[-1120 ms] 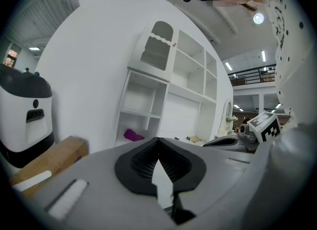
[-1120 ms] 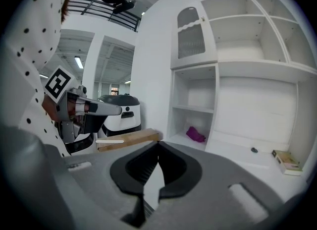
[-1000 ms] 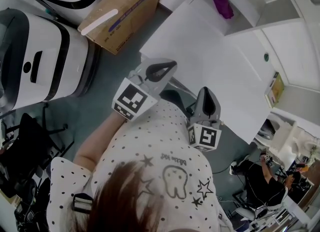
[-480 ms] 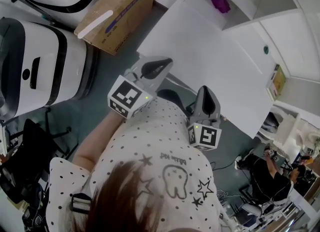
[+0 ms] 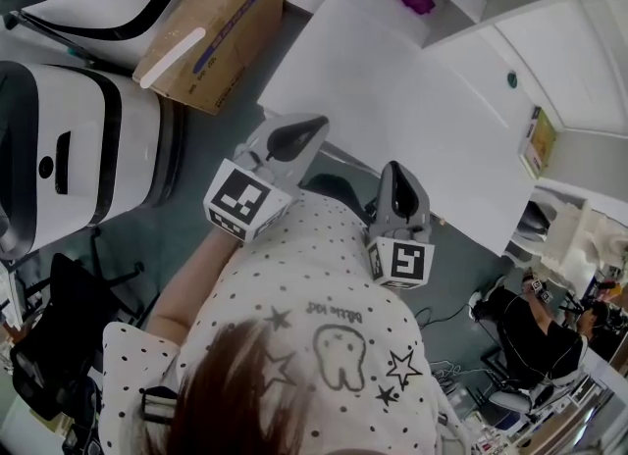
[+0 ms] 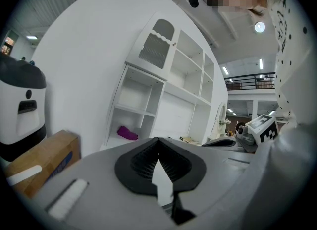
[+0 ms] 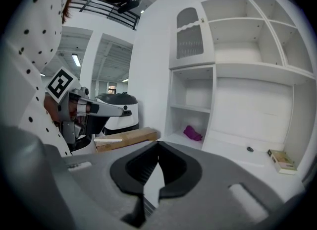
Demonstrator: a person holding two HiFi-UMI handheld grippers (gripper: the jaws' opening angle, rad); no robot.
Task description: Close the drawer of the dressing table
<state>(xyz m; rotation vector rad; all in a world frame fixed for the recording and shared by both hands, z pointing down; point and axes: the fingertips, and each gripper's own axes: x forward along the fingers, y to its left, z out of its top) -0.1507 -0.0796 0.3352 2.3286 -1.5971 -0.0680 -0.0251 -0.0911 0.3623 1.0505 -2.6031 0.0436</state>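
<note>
White dressing table: we can't see the drawer. Left gripper and right gripper are pressed together, empty, likely for pushing.

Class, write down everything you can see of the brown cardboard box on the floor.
The cardboard box is brown, oblong and closed, with a blue printed stripe and a white strip on its top face. It lies on the grey floor between the white-and-black machine and the dressing table.

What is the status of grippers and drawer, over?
Left gripper shut, empty. Right gripper shut, empty. Both near front edge of dressing table; drawer not visible. No obstacle seen.
</note>
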